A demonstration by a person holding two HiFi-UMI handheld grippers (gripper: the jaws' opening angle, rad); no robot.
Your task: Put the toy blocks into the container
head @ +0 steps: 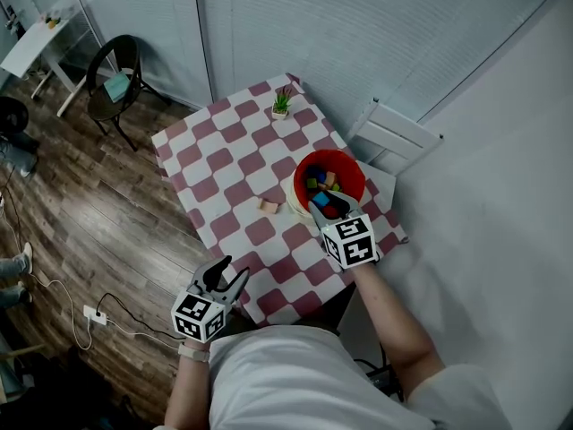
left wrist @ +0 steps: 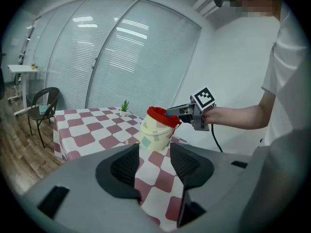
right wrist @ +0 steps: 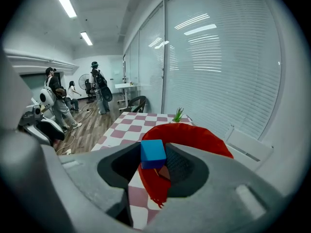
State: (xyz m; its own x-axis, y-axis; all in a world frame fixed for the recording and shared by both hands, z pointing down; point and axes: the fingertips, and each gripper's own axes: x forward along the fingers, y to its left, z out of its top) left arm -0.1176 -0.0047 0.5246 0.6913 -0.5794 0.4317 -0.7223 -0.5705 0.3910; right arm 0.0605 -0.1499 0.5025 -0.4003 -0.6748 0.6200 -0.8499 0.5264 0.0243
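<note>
A blue cube block (right wrist: 153, 153) is clamped by the right gripper (right wrist: 154, 164) at the rim of the red-lined container (right wrist: 197, 134). If released early, it could be dropped outside. The left gripper (left wrist: 154, 165) is held wide, empty.

A small potted plant (head: 281, 105) stands near the checkered counter's (head: 235, 159) far corner. A black chair (head: 115, 83) stands on the wood floor (head: 81, 204), well apart.
</note>
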